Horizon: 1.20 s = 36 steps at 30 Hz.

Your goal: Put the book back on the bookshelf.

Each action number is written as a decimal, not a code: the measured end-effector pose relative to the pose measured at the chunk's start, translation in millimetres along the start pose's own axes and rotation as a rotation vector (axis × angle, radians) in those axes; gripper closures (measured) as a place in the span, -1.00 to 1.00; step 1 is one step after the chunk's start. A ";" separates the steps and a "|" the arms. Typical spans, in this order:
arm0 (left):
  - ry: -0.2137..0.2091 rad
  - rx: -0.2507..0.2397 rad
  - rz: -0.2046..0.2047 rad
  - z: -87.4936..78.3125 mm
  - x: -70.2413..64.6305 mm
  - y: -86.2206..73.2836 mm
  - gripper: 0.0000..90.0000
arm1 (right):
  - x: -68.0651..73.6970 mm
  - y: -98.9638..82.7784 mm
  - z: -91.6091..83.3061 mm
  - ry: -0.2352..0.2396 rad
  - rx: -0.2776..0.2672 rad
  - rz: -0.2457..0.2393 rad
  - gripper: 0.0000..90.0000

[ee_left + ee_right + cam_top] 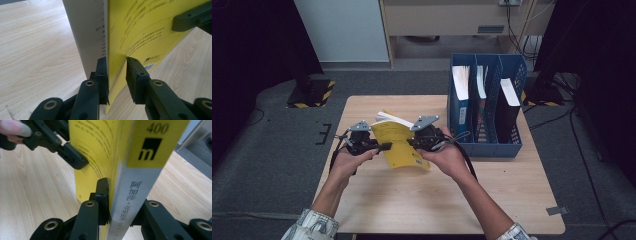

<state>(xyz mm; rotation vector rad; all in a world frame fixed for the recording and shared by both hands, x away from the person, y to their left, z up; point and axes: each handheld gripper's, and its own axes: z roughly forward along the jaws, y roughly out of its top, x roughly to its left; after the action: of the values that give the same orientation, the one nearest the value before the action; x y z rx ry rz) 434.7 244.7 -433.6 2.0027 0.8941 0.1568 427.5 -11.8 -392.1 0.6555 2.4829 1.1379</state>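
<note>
Fingers of the right gripper (117,200) pinch the yellow book (401,145) at its spine, hiding the far finger; left gripper (117,75) fingers straddle its cover, one touching. Book is held above the worktop (412,200), left of the blue file rack (487,145).

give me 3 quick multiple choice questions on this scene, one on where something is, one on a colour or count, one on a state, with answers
1. Where does the blue file rack stand?
A. on the table's far right part
B. on the floor
C. at the table's near left corner

2. What colour is the cover of the book?
A. red
B. yellow
C. green

3. What is the right gripper doing?
A. lying open on the table
B. reaching into the rack
C. clamping the book's spine

Answers: 1 A, the high view shows it on the table at the far right. 2 B, the cover is yellow. 3 C, in the right gripper view its jaws sit on either side of the spine.
</note>
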 end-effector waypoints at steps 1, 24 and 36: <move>0.001 0.001 0.002 -0.3 0.0 -0.1 0.60 | 0.7 -0.4 -0.3 0.002 -0.001 -0.007 0.65; 0.059 0.016 0.011 4.6 -1.7 -6.5 0.13 | -1.1 -4.3 -2.1 0.031 -0.003 -0.004 0.66; 0.149 0.048 -0.005 3.8 7.9 -41.3 -0.19 | -14.0 -9.2 0.1 -0.034 -0.018 0.052 0.66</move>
<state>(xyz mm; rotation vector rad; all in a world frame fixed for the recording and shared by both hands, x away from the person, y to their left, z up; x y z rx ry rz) 420.2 260.6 -470.0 2.0535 1.0052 0.2874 436.9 -24.5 -397.8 0.7326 2.4373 1.1569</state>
